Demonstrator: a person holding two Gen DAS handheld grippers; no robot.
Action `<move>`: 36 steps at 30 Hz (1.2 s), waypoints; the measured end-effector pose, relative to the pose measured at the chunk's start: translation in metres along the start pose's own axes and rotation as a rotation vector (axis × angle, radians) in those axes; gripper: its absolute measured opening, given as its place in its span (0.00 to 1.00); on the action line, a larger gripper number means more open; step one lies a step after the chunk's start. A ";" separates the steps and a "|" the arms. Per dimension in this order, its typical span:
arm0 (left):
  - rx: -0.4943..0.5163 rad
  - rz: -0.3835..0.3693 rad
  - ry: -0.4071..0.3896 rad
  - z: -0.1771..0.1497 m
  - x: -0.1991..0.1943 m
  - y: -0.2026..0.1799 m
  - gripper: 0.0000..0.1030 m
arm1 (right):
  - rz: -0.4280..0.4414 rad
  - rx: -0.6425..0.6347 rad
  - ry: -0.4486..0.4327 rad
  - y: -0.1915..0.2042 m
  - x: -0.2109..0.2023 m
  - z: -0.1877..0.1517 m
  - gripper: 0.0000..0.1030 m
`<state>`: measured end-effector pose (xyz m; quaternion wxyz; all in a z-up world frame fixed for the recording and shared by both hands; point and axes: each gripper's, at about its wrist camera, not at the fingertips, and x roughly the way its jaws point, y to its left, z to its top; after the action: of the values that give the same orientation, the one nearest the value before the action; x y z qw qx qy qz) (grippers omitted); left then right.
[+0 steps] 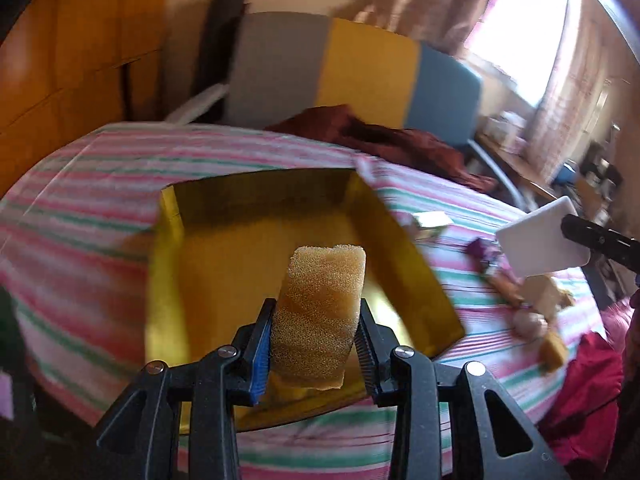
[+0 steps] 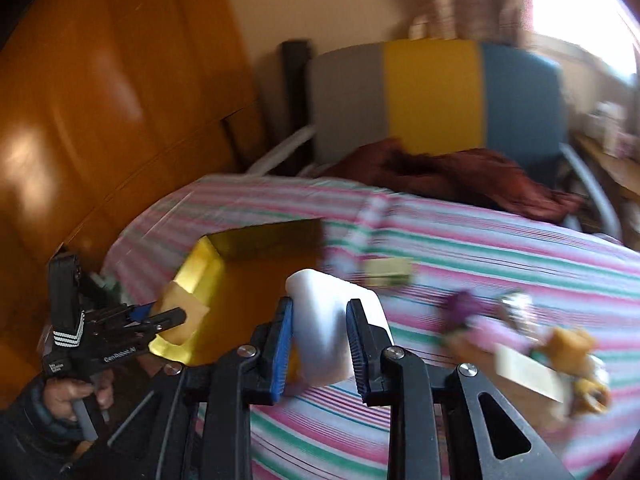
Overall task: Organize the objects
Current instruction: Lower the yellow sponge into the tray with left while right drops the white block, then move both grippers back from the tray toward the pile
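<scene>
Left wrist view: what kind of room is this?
Probably a lived-in home room, maybe a bedroom: a striped cloth covers the work surface, a curtained window behind, a padded chair with clothing on it.

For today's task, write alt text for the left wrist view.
The left gripper clamps a tan porous sponge block above an open yellow cardboard box on a striped tablecloth. At right, a white foam block is held aloft.
</scene>
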<state>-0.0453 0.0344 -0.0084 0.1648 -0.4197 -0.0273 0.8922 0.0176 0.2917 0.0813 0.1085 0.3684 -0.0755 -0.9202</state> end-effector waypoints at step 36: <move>-0.062 0.240 -0.086 -0.015 -0.031 0.022 0.46 | 0.032 -0.120 0.116 0.089 0.102 -0.055 0.93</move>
<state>-0.0218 0.0026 0.0010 0.0426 -0.3861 -0.0114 0.9214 -0.0030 0.1769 -0.0060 0.1493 0.4126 -0.0196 -0.8984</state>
